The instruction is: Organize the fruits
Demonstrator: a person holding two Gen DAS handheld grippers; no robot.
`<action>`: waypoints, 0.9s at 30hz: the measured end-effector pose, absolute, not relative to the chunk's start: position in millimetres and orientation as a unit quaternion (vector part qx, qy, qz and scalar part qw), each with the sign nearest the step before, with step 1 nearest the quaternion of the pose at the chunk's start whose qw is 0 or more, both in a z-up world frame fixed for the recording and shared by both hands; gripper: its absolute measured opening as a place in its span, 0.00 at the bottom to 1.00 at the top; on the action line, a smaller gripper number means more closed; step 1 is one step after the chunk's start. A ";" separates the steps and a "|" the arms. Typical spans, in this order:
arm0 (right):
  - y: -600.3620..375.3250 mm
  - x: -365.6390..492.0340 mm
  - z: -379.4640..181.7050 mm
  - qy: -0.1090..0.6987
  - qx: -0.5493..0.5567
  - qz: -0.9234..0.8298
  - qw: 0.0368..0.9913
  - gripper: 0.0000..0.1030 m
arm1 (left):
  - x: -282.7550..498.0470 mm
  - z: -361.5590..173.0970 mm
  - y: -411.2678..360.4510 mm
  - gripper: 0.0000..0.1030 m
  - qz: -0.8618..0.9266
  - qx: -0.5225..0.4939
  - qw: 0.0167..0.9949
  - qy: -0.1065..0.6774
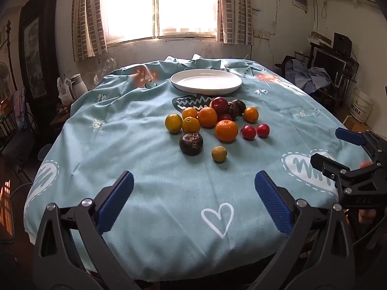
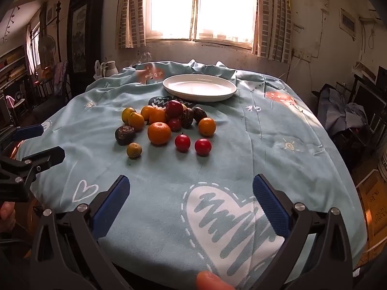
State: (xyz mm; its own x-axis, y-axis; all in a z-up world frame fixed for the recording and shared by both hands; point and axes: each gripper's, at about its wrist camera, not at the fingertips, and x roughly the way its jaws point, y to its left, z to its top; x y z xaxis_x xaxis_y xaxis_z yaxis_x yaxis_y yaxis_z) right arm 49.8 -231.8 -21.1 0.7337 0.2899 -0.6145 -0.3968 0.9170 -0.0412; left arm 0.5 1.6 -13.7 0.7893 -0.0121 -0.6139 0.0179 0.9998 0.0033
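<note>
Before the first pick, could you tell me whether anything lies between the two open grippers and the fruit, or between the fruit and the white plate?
Nothing visible does. Only bare tablecloth separates the open left gripper and right gripper from the fruit pile. The empty white plate sits just beyond the pile, with nothing between them.

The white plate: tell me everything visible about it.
The plate is round, plain white and glossy, like ceramic, with a low raised rim. It holds nothing and lies flat on the blue patterned cloth at the table's far side, below the window. The fruit pile sits just in front of it, apart from its rim. Nothing else touches it.
</note>
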 end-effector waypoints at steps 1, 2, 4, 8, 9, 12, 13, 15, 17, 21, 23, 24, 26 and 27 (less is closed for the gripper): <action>-231.8 49.4 -21.2 0.315 -0.085 0.185 0.927 0.99 | 0.4 -15.0 1.8 0.98 -0.009 0.003 0.946 0.325; -231.8 49.0 -21.4 0.316 -0.085 0.185 0.927 0.99 | 0.1 -16.2 1.9 0.98 -0.009 0.003 0.946 0.325; -231.9 47.8 -21.2 0.316 -0.085 0.183 0.927 0.99 | 2.3 -16.0 1.2 0.98 -0.006 0.002 0.945 0.326; -228.6 45.7 -16.4 0.317 -0.089 0.184 0.926 0.99 | -0.5 -10.0 1.6 0.98 -0.008 -0.001 0.945 0.326; -228.1 45.3 -16.6 0.316 -0.090 0.185 0.926 0.99 | -0.9 -10.5 1.1 0.98 -0.008 -0.001 0.945 0.327; -227.8 44.3 -16.8 0.314 -0.090 0.187 0.926 0.99 | -2.6 -11.5 -1.1 0.98 -0.009 0.000 0.945 0.327; -227.9 44.2 -17.1 0.314 -0.090 0.187 0.926 0.99 | -3.3 -11.8 -1.9 0.98 -0.010 0.000 0.945 0.327; -228.3 44.2 -18.2 0.314 -0.090 0.187 0.926 0.99 | -3.3 -10.8 0.4 0.98 -0.009 0.001 0.946 0.325; -228.7 45.8 -17.1 0.316 -0.089 0.187 0.926 0.99 | -4.2 -10.4 -0.5 0.98 -0.009 0.001 0.945 0.326; -228.7 45.7 -17.5 0.316 -0.088 0.186 0.926 0.99 | -8.4 -11.4 -3.4 0.98 -0.009 0.003 0.945 0.326; -228.7 45.5 -18.2 0.317 -0.088 0.187 0.926 0.99 | -10.6 -12.2 -5.2 0.98 -0.009 0.003 0.945 0.327; -228.8 45.6 -18.6 0.317 -0.088 0.187 0.926 0.99 | -4.7 -9.2 -1.4 0.98 -0.010 0.001 0.945 0.328; -228.7 44.4 -18.3 0.316 -0.089 0.186 0.926 0.99 | -3.1 -9.7 -0.4 0.98 -0.010 0.000 0.944 0.329; -228.7 44.2 -18.1 0.316 -0.089 0.186 0.926 0.99 | -3.8 -9.6 -0.8 0.98 -0.010 0.000 0.944 0.329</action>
